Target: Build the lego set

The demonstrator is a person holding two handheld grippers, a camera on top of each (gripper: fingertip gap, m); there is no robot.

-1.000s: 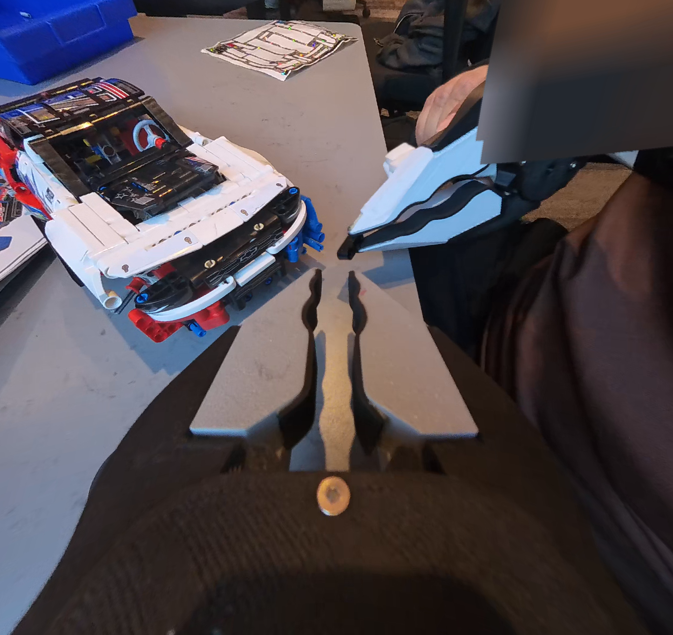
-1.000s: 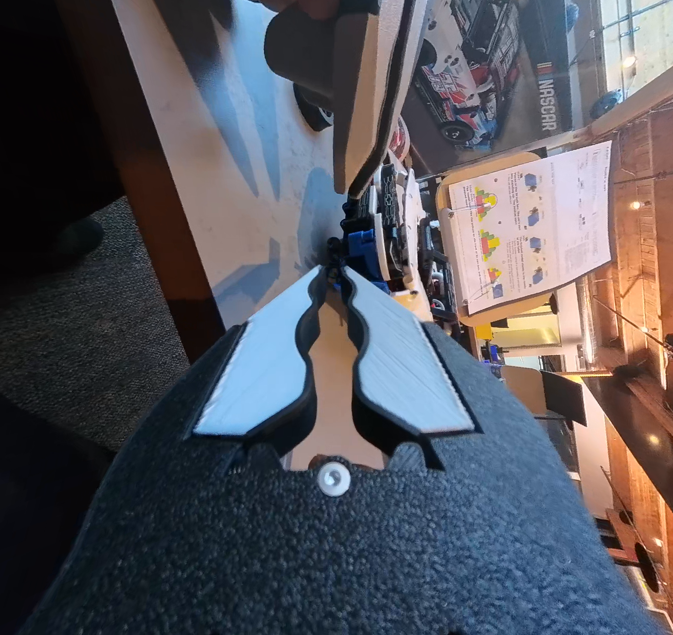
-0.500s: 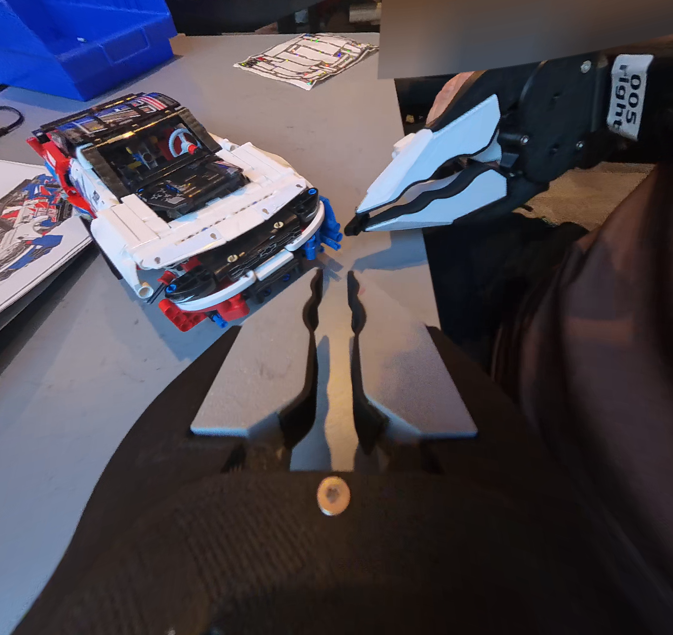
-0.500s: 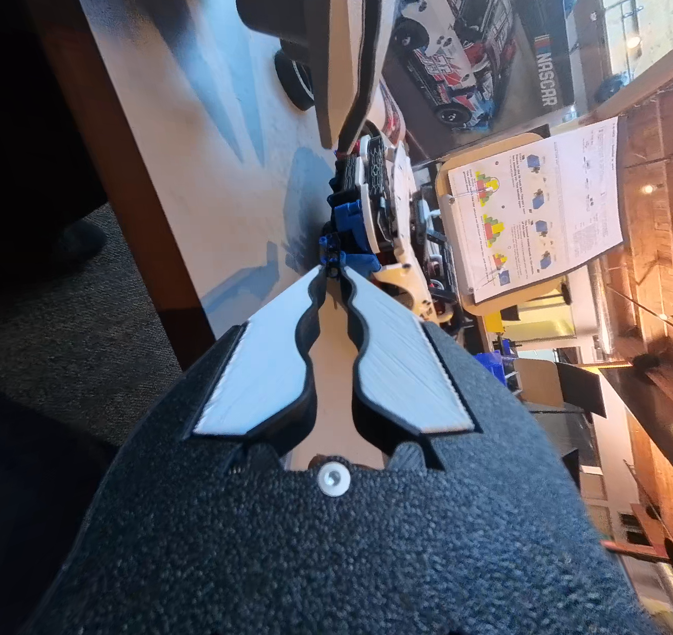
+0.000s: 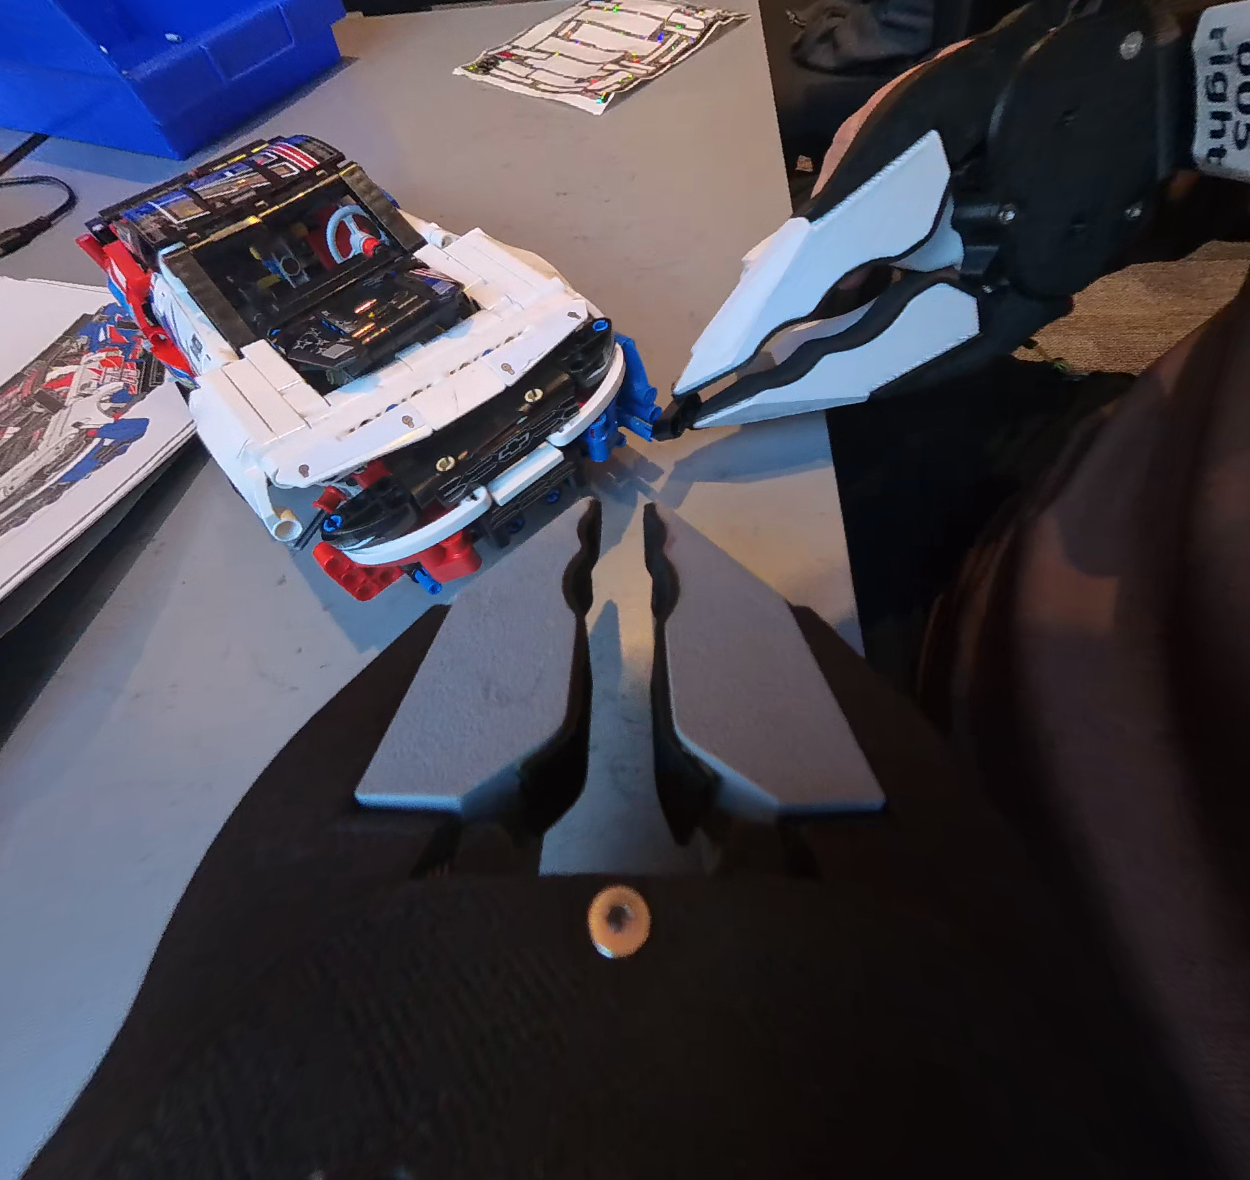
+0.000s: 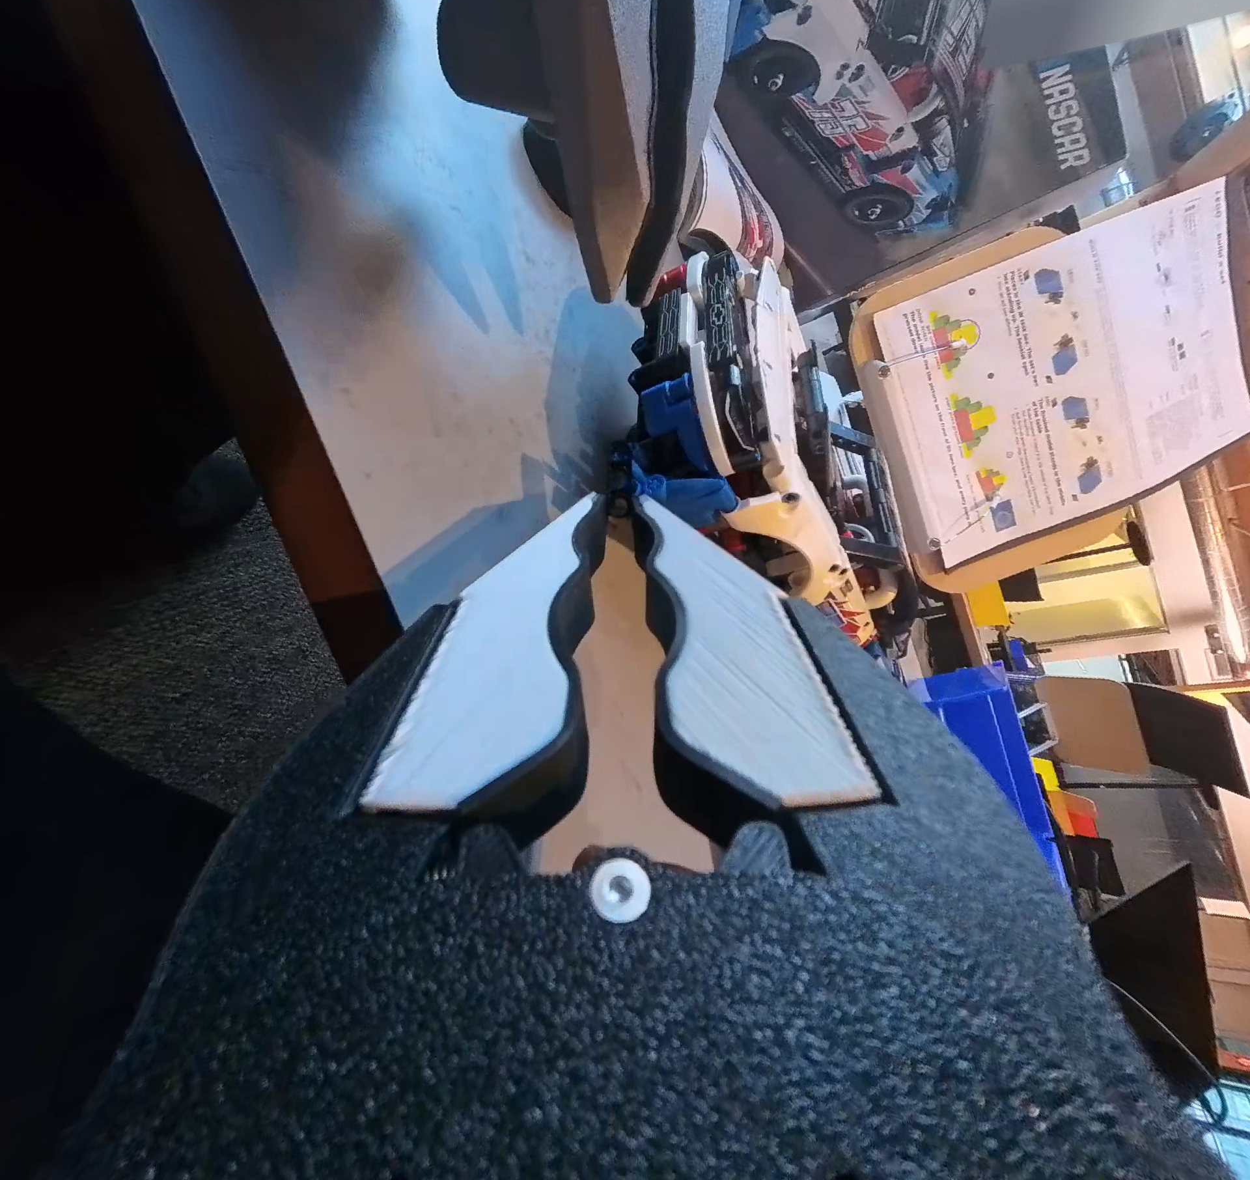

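Note:
A white, black, red and blue lego car (image 5: pixel 379 363) stands on the grey table (image 5: pixel 609 214), its front toward me. My left gripper (image 5: pixel 620 515) hovers just before the car's front bumper, its fingers a narrow gap apart and empty. My right gripper (image 5: pixel 666 427) comes in from the right, and its tips touch the blue parts (image 5: pixel 629 390) at the car's front corner. In the right wrist view the right gripper (image 6: pixel 617 505) pinches a small black piece (image 6: pixel 617 503) against the car (image 6: pixel 744 417). The left gripper (image 6: pixel 620 298) shows above it.
A blue bin (image 5: pixel 135 31) stands at the back left and a sticker sheet (image 5: pixel 602 45) lies at the back. An instruction booklet (image 5: pixel 61 417) lies left of the car. The table's edge (image 5: pixel 805 308) runs close on the right. A printed sheet on a board (image 6: pixel 1082 369) stands behind. My right fingertips sit around 6 centimetres from my left ones.
My right gripper has moved left to the car's blue front corner and now touches it. The left wrist view has swung, so the car sits more central. Neither gripper's finger gap has changed.

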